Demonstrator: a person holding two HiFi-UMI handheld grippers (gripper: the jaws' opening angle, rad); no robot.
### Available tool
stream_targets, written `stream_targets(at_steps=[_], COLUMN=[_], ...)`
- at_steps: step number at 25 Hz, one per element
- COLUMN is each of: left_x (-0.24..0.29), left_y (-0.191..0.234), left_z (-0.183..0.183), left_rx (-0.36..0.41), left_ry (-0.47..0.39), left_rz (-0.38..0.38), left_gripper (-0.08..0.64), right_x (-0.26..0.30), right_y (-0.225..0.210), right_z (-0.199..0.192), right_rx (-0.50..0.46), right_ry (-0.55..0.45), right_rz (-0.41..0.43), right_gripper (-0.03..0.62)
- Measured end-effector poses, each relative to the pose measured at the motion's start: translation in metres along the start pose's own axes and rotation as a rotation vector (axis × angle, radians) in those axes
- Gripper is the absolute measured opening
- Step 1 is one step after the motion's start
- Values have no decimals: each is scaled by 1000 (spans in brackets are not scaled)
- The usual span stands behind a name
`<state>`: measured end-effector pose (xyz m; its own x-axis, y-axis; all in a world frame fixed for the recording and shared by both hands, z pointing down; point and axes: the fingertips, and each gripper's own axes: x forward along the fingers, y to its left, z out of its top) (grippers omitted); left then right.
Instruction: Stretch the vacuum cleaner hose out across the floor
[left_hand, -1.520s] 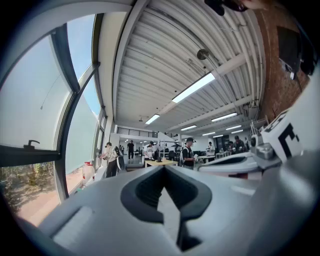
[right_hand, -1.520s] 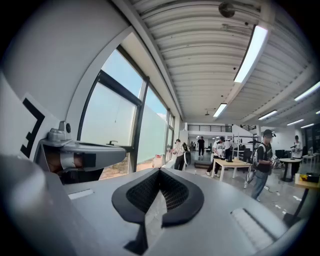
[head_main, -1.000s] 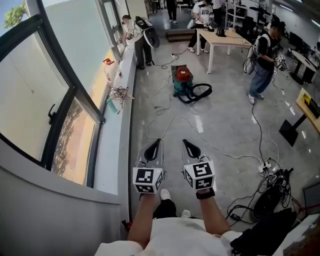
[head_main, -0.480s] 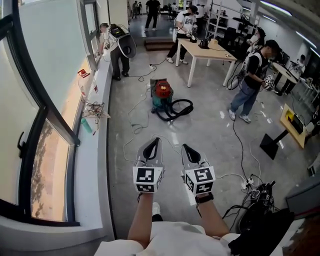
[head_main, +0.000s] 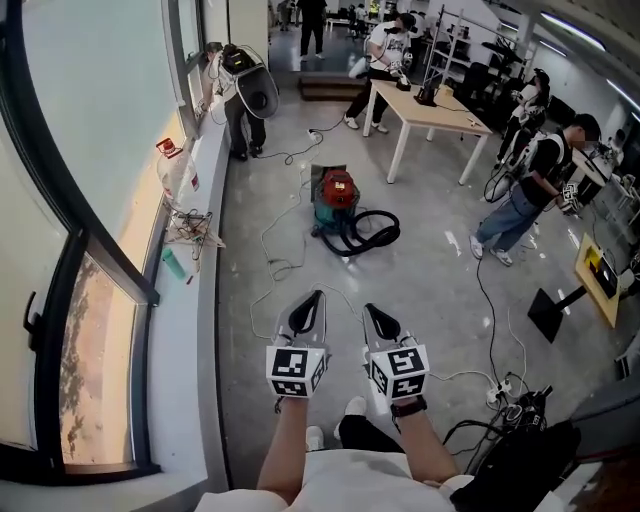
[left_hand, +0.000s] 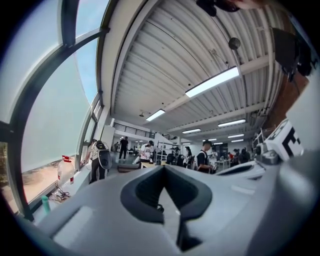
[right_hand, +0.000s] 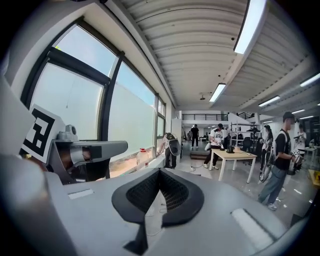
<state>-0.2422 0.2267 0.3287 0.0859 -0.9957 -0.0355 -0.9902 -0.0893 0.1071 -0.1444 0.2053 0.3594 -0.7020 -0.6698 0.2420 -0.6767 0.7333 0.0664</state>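
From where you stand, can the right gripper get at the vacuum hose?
Probably not yet. The hose lies coiled beside the vacuum cleaner, well ahead across the floor, while the right gripper, shut and empty, is far short of it. Only thin cables cross the floor between, so walking over looks unobstructed.

On the grey floor (head_main: 430, 275) stands a vacuum cleaner (head_main: 335, 196), its black hose (head_main: 370, 233) coiled beside it, among white cables (head_main: 270, 265).
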Motion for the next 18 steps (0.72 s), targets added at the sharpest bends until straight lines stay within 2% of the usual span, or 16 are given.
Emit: stream_targets(at_steps=[3, 6, 10, 14, 18], left_x=[28, 71, 150, 228, 284], left_y=[24, 47, 78, 73, 57], left_z=[-6, -7, 33, 53, 28], left_rx=[10, 52, 124, 167, 148], left_ry=[22, 56, 22, -36, -20], left_rz=[34, 60, 85, 66, 46], left_gripper=[3, 3, 3, 3, 3], right_x=[43, 90, 155, 199, 221], right_y=[-9, -29, -81, -152, -216], right_z=[5, 14, 62, 103, 81], right_rx=[22, 54, 80, 96, 138], right_ry=[-20, -23, -115, -217, -191], right_rz=[37, 71, 78, 56, 6], right_gripper=[-2, -2, -2, -2, -2])
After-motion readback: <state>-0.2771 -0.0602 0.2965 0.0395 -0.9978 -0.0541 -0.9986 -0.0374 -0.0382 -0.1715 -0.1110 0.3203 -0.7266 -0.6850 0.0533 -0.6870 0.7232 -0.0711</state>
